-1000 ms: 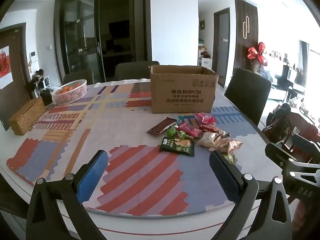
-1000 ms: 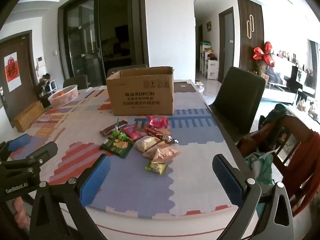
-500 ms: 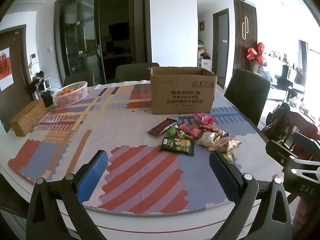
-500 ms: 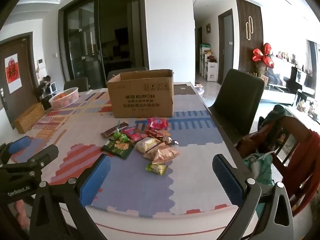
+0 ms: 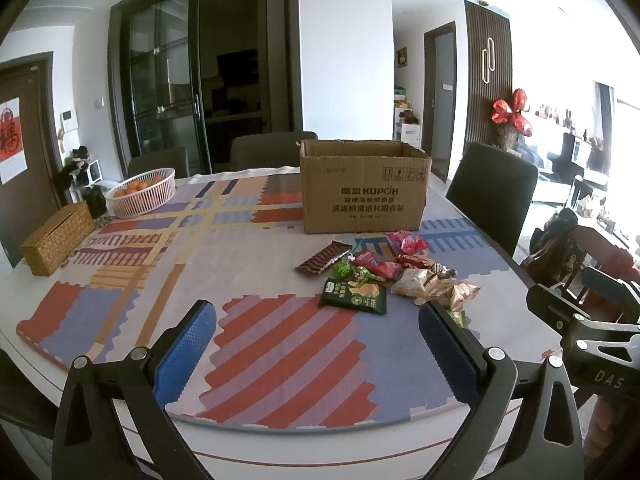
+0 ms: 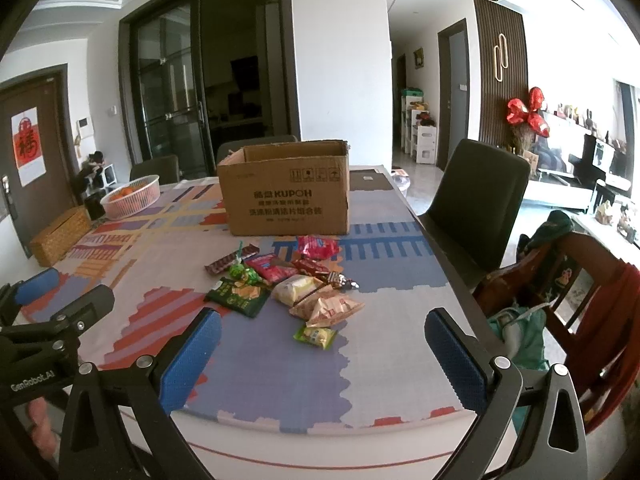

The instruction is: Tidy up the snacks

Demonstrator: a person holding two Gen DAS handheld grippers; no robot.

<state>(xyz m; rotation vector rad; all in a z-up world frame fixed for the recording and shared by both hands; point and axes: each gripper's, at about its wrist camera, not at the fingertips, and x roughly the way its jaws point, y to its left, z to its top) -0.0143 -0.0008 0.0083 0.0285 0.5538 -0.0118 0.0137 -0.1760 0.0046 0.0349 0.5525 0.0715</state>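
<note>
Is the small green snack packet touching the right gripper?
Apart. The right wrist view shows the small green snack packet lying on the mat, with bare mat between it and the open right gripper.

The brown corrugated cardboard box (image 6: 286, 196) looks matt. The crinkled foil snack packets (image 6: 280, 284) shine glossy. The blue rubbery finger pads (image 6: 191, 360) are dimpled, set on black matt plastic fingers (image 5: 120, 408). The patterned foam mat (image 5: 280, 344) looks smooth.

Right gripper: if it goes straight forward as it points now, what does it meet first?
Probably the small yellow-green snack packet, nearest the open right gripper, then the other snacks; depth is unclear.
</note>
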